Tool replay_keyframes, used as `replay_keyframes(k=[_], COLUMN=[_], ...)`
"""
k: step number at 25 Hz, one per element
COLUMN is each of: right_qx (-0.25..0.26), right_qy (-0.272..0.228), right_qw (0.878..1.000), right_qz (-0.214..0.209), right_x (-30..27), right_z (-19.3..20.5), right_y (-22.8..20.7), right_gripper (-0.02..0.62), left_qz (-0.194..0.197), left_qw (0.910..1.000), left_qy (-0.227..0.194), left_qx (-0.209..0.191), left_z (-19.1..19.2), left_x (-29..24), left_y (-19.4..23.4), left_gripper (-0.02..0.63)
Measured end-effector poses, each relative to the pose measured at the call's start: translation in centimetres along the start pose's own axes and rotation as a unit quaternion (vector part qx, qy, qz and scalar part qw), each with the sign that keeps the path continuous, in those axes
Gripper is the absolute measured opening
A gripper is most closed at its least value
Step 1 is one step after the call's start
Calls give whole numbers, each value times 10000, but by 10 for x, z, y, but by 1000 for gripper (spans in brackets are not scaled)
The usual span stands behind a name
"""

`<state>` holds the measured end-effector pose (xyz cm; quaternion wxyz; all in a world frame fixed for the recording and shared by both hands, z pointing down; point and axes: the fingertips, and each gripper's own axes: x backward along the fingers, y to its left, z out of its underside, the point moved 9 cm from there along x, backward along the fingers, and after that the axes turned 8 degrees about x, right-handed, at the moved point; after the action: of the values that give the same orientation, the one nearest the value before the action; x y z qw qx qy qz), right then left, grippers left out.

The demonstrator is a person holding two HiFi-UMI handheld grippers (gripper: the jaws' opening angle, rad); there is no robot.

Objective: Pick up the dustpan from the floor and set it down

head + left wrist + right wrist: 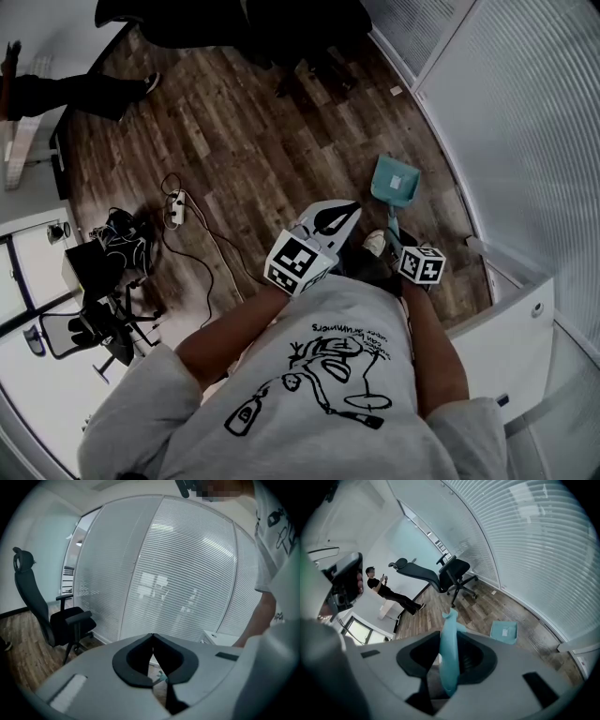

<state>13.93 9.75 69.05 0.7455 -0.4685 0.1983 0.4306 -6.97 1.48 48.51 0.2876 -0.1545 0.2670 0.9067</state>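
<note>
**Dustpan clamped by the handle, pan low at the floor**

The teal dustpan [396,181] sits low at the wood floor [244,141], right beside the slatted glass wall [525,122], pan end pointing away from the person (whether it has cleared the boards, I can't tell). Its long handle [449,665] runs back into the right gripper [450,637], whose jaws are about half closed and pinched on it. It looks like light, stiff plastic, smooth enough to twist in the pads. A hold nearer the pan would curb any swing. The left gripper [153,638] hangs idle, jaws together, nothing between them.
</note>
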Motion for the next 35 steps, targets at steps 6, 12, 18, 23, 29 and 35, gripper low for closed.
replay_keyframes(k=[6, 12, 18, 23, 29, 35], right_qx=[106, 39, -6, 37, 74, 69], right_qy=[6, -144, -283, -352, -445, -599], right_qw=[9999, 9999, 9994, 9990, 9983, 9971], right_qz=[-2, -64, -174, -266, -372, -456], right_x=[16, 37, 56, 65, 86, 109], right_z=[-11, -27, -44, -58, -81, -106], right_y=[7, 18, 30, 38, 62, 82], right_gripper=[98, 97, 97, 97, 95, 94], left_qz=[22, 34, 60, 68, 63, 114], left_qw=[10000, 9999, 9998, 9997, 9994, 9991], left_qy=[-65, -108, -185, -239, -326, -383], left_qx=[-15, -19, -58, -84, -116, -149], left_z=[-7, -11, -16, -21, -29, -37], left_x=[3, 5, 6, 2, 5, 7], left_y=[1, -1, -4, -3, -2, -4], left_gripper=[2, 2, 2, 2, 2, 2])
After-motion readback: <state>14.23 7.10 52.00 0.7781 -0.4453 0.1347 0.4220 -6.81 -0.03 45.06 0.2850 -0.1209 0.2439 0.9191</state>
